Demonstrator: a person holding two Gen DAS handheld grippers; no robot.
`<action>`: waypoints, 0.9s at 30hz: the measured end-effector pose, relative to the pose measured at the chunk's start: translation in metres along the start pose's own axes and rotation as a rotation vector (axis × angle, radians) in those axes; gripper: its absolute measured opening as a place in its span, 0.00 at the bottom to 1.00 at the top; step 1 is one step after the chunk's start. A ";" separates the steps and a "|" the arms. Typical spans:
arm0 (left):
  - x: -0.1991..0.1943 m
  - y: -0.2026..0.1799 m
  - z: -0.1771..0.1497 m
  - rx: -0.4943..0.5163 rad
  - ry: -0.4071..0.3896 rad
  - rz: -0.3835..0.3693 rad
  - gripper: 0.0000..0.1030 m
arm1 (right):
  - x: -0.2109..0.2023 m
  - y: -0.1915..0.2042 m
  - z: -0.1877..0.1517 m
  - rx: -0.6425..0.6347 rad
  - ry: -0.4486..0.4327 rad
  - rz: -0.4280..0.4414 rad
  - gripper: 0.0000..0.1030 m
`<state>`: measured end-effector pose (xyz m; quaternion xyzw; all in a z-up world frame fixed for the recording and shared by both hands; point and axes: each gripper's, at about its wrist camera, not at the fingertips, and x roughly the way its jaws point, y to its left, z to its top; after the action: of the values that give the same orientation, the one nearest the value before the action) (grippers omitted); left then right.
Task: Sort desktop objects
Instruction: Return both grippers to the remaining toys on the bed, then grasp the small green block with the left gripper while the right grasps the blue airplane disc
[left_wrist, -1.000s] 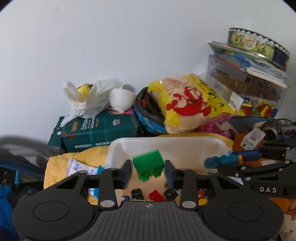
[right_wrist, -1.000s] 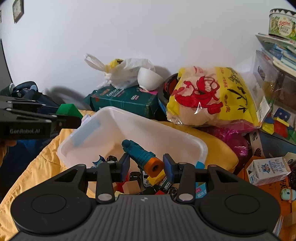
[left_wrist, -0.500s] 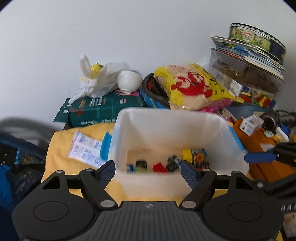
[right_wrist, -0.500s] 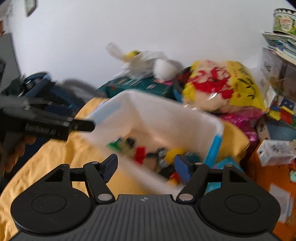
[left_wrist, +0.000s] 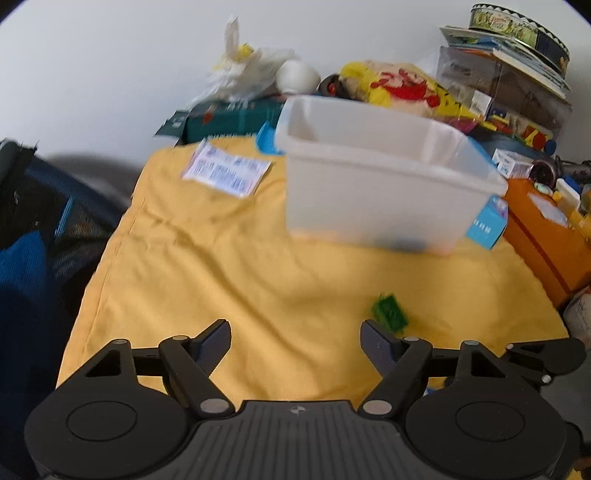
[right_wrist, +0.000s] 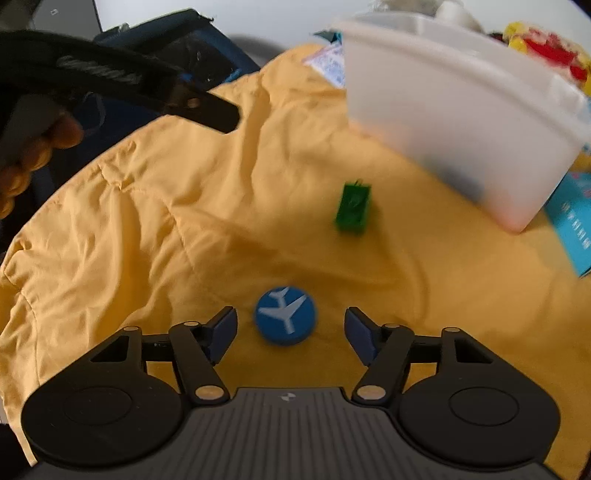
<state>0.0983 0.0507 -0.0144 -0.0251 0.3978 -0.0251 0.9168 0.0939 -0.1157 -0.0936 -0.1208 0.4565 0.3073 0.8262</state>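
Observation:
A green toy block (left_wrist: 389, 312) lies on the yellow cloth (left_wrist: 229, 266), just ahead of my open, empty left gripper (left_wrist: 295, 341), near its right finger. It also shows in the right wrist view (right_wrist: 352, 208). A blue round disc with a white plane (right_wrist: 284, 315) lies between the fingers of my open, empty right gripper (right_wrist: 290, 332). A white plastic bin (left_wrist: 380, 177) stands beyond on the cloth; its contents are hidden. It also shows in the right wrist view (right_wrist: 458, 122). The left gripper's finger (right_wrist: 207, 109) shows at upper left.
A paper leaflet (left_wrist: 226, 171) lies left of the bin and a blue carton (left_wrist: 487, 226) at its right. Behind are a green box (left_wrist: 229, 118), a yellow bag (left_wrist: 406, 88), stacked books and a tin (left_wrist: 517, 29). An orange box (left_wrist: 546, 236) stands right.
Both grippers let go their toys over the bin, opened, and pulled back and down toward the cloth. The left one no longer holds the green block; the right one no longer holds the blue toy.

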 end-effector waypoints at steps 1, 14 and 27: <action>-0.001 0.001 -0.003 0.000 0.002 -0.001 0.78 | 0.000 0.000 -0.002 0.005 -0.001 -0.003 0.60; 0.008 -0.020 -0.009 0.042 -0.003 -0.046 0.78 | -0.014 -0.010 -0.001 0.058 -0.057 -0.008 0.41; 0.073 -0.091 0.002 0.128 0.044 -0.105 0.75 | -0.072 -0.058 -0.042 0.232 -0.131 -0.113 0.41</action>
<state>0.1473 -0.0451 -0.0605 0.0135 0.4134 -0.0990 0.9050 0.0727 -0.2098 -0.0621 -0.0294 0.4264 0.2127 0.8787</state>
